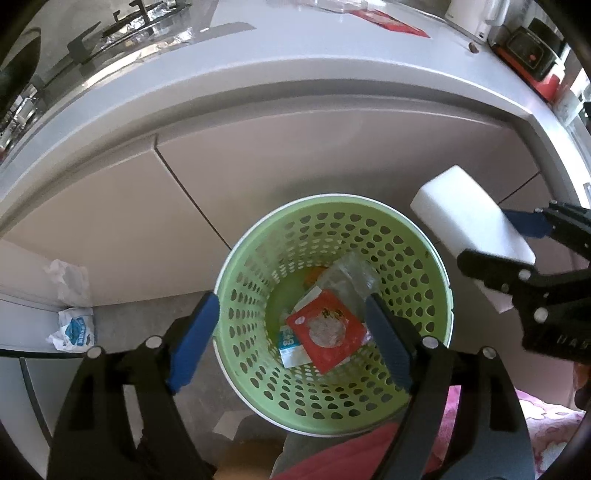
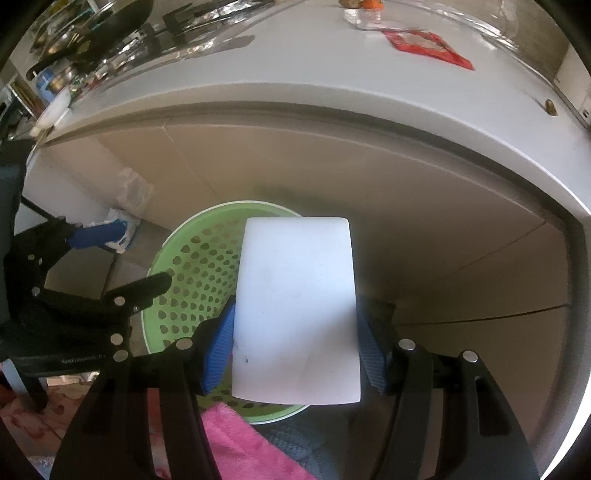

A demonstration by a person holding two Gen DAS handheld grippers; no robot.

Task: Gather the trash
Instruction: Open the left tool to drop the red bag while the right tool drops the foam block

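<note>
A green perforated basket (image 1: 258,295) stands on the floor below the counter. In it lie a red packet (image 1: 328,332), a blue-and-white carton scrap (image 1: 290,345) and clear plastic (image 1: 347,277). My left gripper (image 1: 291,301) hangs over the basket's mouth, open, with nothing between its blue pads. My right gripper (image 2: 295,314) is shut on a white foam block (image 2: 295,306), held over the basket's right rim (image 2: 192,266). In the left wrist view, the block (image 1: 469,221) and the right gripper (image 1: 491,240) show at the right. The right wrist view has the left gripper (image 2: 142,254) at the left.
Beige cabinet doors (image 1: 110,221) rise behind the basket under a grey counter (image 1: 295,77). A red wrapper (image 2: 428,46) lies on the counter, a foil-lined stove (image 1: 129,29) at its left. A crumpled white-and-blue bag (image 1: 74,328) sits on the floor, left. Pink cloth (image 2: 240,435) lies below.
</note>
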